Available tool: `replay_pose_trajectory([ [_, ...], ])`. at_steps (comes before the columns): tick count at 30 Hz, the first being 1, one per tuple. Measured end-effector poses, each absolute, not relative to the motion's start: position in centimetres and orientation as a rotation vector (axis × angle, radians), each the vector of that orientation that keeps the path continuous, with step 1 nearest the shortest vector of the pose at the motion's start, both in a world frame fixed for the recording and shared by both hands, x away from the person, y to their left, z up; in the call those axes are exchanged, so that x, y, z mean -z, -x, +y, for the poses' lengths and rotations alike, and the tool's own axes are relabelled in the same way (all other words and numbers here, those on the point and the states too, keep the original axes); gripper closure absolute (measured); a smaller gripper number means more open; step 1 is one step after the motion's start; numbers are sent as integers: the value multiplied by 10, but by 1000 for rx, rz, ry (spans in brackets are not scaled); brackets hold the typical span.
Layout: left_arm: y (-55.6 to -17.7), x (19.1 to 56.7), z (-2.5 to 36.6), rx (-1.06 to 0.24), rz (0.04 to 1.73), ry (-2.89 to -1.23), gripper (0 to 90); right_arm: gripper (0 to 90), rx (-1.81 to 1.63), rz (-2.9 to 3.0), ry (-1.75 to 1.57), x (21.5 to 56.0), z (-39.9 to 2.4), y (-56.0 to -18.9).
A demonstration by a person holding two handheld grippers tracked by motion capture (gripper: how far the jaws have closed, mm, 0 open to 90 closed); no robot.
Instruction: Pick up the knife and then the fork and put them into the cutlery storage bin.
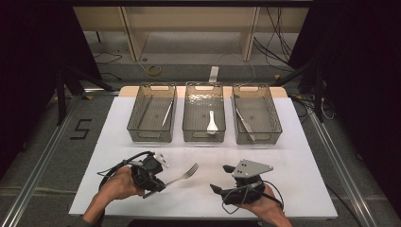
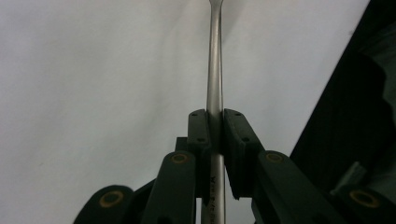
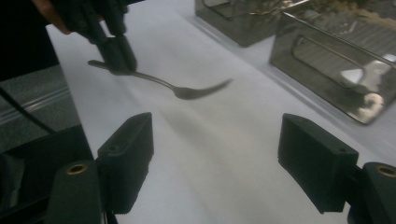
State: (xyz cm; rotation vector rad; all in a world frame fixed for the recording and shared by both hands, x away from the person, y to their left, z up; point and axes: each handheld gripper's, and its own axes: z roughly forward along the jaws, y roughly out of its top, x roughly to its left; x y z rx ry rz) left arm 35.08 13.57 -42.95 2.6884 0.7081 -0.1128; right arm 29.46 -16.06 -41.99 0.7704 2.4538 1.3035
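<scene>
The fork [image 1: 183,176] is clamped by its handle in the left gripper [image 1: 150,176], tines forward, presumably for sorting (three bins wait beyond). The right gripper's [image 3: 217,154] fingers are spread wide over the worktop [image 1: 293,156], nothing held.

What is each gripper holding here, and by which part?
The left gripper is shut on the fork, clamping its handle well back from the tines. The right gripper stands open above the table with nothing between its jaws.

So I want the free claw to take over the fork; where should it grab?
Probably the bare neck of the fork, just below the tines, coming from the right: the left claw already clamps the handle, and the right claw stands open.
</scene>
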Motion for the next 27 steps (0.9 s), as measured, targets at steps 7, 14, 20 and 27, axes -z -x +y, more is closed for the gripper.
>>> replay_pose_trajectory([
  [7,-350,427,108,170,625,-2712,814,275,-1212,2542,-585,428,-134,-285],
  [14,-348,423,83,189,561,-2738,814,318,-1142,2571,-493,433,-118,-285],
  [20,-347,418,74,203,517,-2756,813,407,-1054,2585,-391,442,-108,-290],
  [27,-345,416,69,218,496,-2768,813,526,-954,2602,-289,451,-96,-292],
])
